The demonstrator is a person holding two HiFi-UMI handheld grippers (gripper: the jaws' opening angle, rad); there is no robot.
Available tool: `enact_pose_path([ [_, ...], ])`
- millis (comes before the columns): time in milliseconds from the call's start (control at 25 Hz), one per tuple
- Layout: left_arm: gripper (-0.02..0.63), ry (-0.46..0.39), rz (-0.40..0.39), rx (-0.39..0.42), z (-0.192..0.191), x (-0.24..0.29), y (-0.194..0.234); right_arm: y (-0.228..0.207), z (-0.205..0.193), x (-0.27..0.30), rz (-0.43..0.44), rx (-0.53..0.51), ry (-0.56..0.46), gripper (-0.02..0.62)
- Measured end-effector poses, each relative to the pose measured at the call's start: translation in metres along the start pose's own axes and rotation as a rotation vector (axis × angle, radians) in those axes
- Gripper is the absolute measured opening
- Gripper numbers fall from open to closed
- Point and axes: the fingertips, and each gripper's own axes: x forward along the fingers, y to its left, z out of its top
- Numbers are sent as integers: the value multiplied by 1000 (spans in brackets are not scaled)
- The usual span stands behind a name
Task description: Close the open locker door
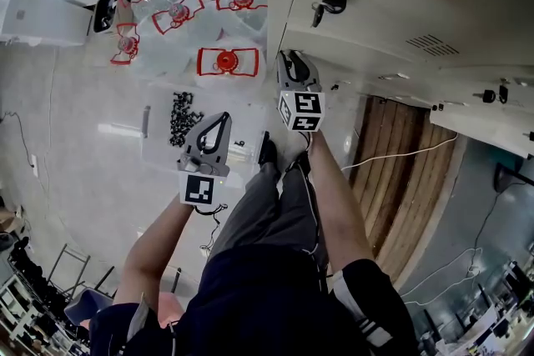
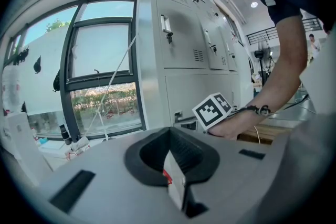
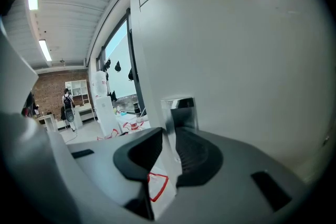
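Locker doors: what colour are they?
Light grey locker doors; clearest in the left gripper view.

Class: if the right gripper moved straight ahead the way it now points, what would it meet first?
The shiny metal handle on the locker door. It stands right at the tips of the right gripper; whether the fingers already touch it is unclear.

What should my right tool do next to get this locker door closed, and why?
Probably push the locker door steadily toward its frame. The right tool looks clamped on the door's chrome handle, so it already has a hold, while the left tool is shut, empty and away from the lockers.
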Motion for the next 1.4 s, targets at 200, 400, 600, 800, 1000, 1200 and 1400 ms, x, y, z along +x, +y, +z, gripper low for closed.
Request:
enact_pose_path([
  [200, 3, 2, 0, 3, -1, -1, 0, -3, 3, 6, -39, -57, 19, 60],
  [400, 3, 4, 2, -2, -1, -1, 0, -3, 4, 8, -69, -110, 45, 58],
  [600, 3, 11, 4, -2, -3, -1, -1, -4, 4, 7, -94, -125, 35, 58],
  [800, 3, 5, 10, 8, -2, -2, -1, -6, 3, 3, -150, -139, 27, 46],
  [1000, 3, 15, 11, 13, -4, -3, -1, -6, 2, 2, -193, -165, 38, 44],
  [1200, 3, 16, 14, 11, -4, -4, -2, -5, 1, 1, -234, -176, 51, 45],
  [1400, 3, 13, 18, 15, -5, -4, 0, -7, 2, 3, -254, -141, 47, 49],
])
